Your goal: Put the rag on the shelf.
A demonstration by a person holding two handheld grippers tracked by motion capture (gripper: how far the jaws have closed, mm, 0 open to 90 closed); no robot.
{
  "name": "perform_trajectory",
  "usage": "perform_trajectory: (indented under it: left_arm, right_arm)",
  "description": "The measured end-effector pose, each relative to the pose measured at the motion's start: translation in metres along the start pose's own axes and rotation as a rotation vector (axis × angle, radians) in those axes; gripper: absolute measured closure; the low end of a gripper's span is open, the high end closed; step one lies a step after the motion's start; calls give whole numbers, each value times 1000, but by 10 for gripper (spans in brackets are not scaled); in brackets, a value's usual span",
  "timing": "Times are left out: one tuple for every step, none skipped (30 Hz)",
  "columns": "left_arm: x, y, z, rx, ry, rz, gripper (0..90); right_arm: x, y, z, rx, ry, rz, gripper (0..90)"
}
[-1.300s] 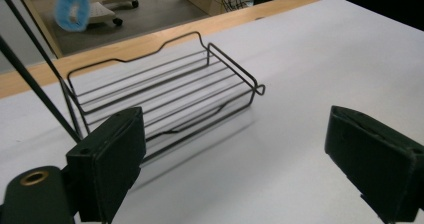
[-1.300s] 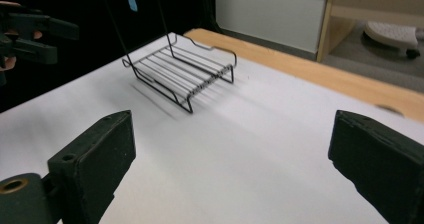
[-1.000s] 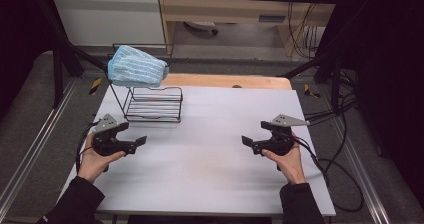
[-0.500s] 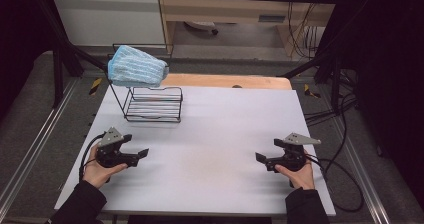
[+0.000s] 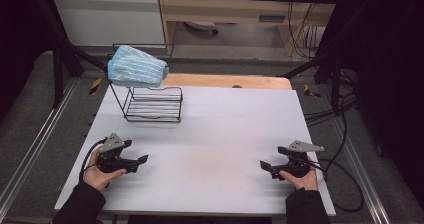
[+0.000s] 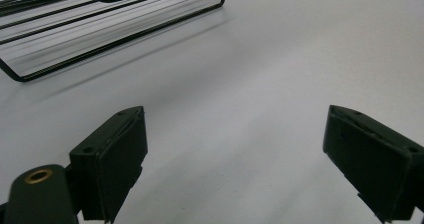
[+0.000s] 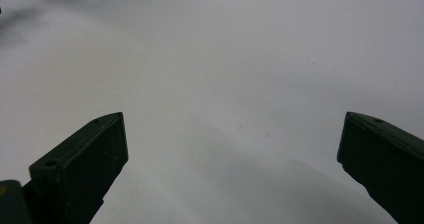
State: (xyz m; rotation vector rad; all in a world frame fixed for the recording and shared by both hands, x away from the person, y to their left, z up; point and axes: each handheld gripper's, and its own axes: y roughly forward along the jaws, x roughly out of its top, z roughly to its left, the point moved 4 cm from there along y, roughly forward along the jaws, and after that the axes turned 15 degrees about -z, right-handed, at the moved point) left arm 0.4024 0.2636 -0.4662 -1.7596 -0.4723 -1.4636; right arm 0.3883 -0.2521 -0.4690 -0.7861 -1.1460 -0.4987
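A black wire rack (image 5: 152,104) stands at the back left of the white table (image 5: 225,129), and a blue-and-white striped cloth (image 5: 137,67) hangs over its raised top bar. My left gripper (image 5: 141,160) rests low over the table's front left, open, jaws wide apart with nothing between them. In the left gripper view the rack's base (image 6: 100,19) lies ahead and to the left of the left gripper (image 6: 240,159). At the front right, my right gripper (image 5: 264,166) is open and empty too, held just above the bare tabletop (image 7: 225,59).
A wooden board (image 5: 225,81) edges the table's far side. Cables (image 5: 345,179) trail off the right edge onto the grey floor. Black frame posts (image 5: 60,59) stand at the back left and right. Metal rails run along both sides.
Both hands have drawn back toward the table's front edge, each gripper moving outward and nearer the person. Jaws stay open. Rack and cloth have not moved.
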Motion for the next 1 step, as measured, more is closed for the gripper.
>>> perform_trajectory:
  left_arm:
    - [0,0,0,1,2,-1,109]
  right_arm:
    - [0,0,0,-2,1,0,4]
